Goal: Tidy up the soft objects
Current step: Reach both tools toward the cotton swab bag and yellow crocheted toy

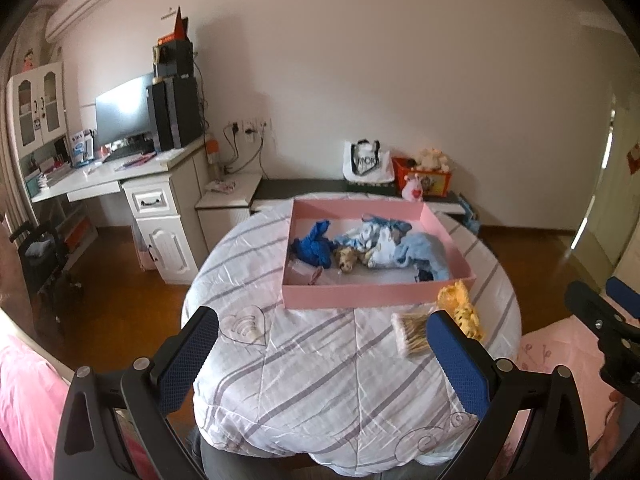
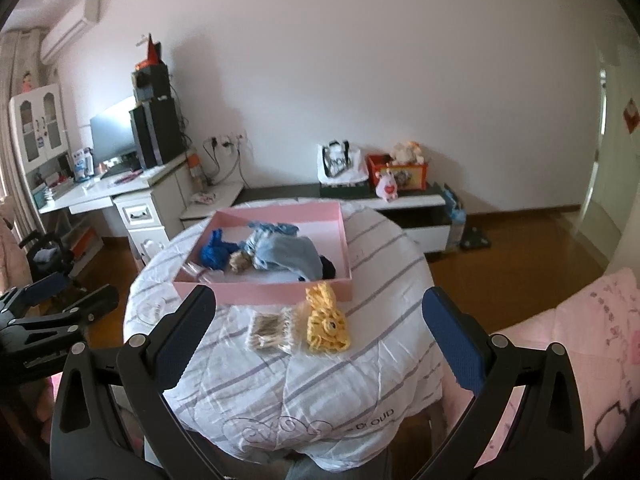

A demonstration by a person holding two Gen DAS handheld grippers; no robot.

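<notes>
Both grippers, left (image 1: 322, 354) and right (image 2: 318, 336), hover released, empty; yellow knit toy (image 2: 326, 320) lies just before the pink box (image 2: 280, 290)

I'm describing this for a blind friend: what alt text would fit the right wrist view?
A shallow pink cardboard box holding blue fabric items sits on a round table under a striped white quilt. In front of the box lie a yellow crocheted toy and a clear packet of cotton swabs, seen between the open right tool fingers.
</notes>
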